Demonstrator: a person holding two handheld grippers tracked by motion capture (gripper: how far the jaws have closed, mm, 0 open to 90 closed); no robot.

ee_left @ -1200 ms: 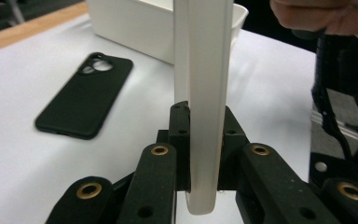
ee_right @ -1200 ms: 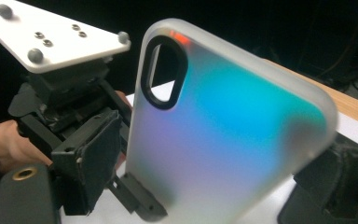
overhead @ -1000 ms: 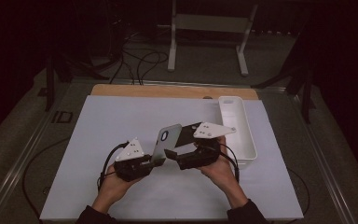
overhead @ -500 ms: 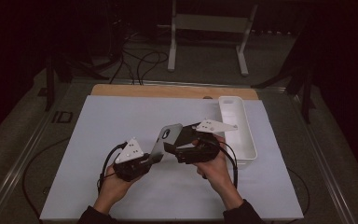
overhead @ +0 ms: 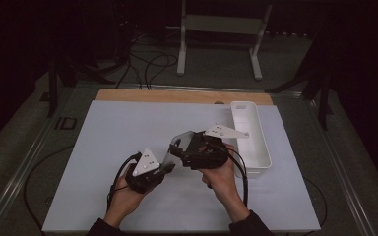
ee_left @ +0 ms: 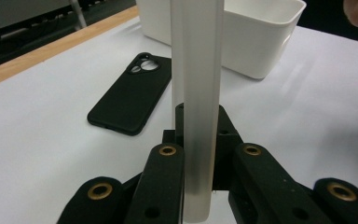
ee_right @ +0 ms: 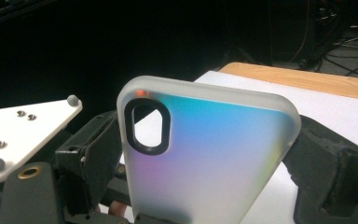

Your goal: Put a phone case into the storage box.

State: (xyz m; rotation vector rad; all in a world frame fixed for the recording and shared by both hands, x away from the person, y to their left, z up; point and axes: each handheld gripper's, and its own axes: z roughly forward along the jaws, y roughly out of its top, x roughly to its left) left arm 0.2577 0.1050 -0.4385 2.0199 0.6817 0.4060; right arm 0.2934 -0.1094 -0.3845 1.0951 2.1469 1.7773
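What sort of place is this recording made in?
Probably a dim lab or recording studio: a white-covered table with a wooden edge, loose cables on the floor behind it, and a metal stand in the dark background.

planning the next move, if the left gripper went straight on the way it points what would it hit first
Likely the black phone case lying flat on the table, a little left of its line; the white bin stands beyond to the right. The left gripper is shut on the frosted phone case. Depth is unclear.

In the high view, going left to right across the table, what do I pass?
Left gripper → frosted phone case held up between the two grippers → right gripper → white bin at the right side of the table.
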